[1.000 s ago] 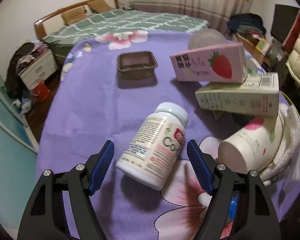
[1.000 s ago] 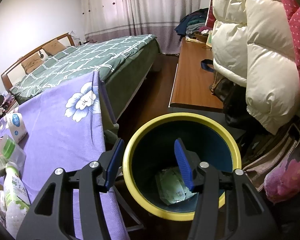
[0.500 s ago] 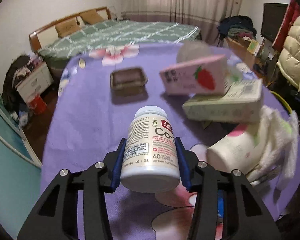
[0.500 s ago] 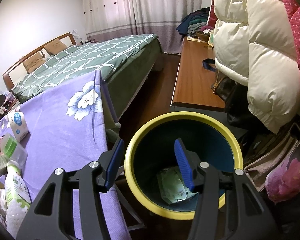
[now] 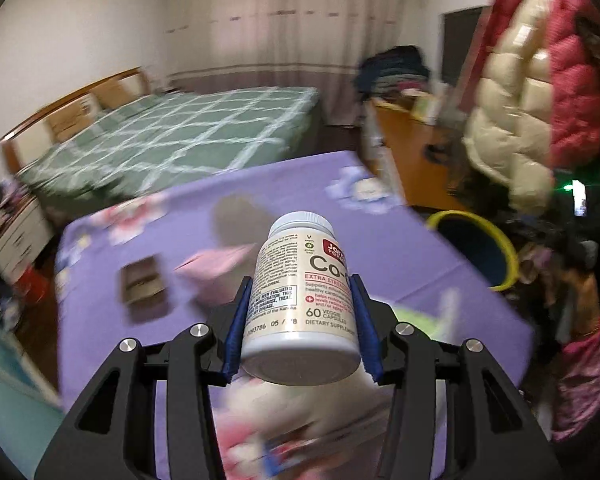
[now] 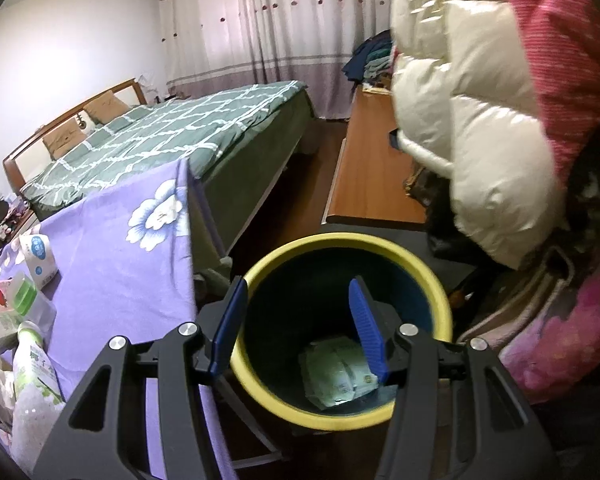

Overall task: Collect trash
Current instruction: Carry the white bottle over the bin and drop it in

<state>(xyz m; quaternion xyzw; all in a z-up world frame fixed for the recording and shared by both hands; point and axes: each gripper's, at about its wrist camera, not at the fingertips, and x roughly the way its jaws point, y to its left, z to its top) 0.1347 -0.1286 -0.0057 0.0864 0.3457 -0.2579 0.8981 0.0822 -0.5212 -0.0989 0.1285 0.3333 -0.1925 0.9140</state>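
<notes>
My left gripper (image 5: pixel 300 320) is shut on a white supplement bottle (image 5: pixel 300 300) with a white cap, held upright in the air above the purple flowered tablecloth (image 5: pixel 300 192). The yellow-rimmed dark trash bin (image 5: pixel 496 248) stands off the table's right edge. My right gripper (image 6: pixel 296 324) is open and empty, hovering over the same bin (image 6: pixel 260 376), which holds a pale green packet (image 6: pixel 336 372).
On the table in the left wrist view lie a brown tray (image 5: pixel 142 284) and a pink carton (image 5: pixel 216 264), both blurred. The right wrist view shows cartons (image 6: pixel 4 308) and a plastic bottle (image 6: pixel 32 376) at the table's left. A green bed (image 6: pixel 172 136), wooden bench (image 6: pixel 372 176) and hanging jackets (image 6: pixel 480 120) surround the bin.
My left gripper closed on the supplement bottle, lifted it off the table and swung right toward the bin. My right gripper stayed open over the bin.
</notes>
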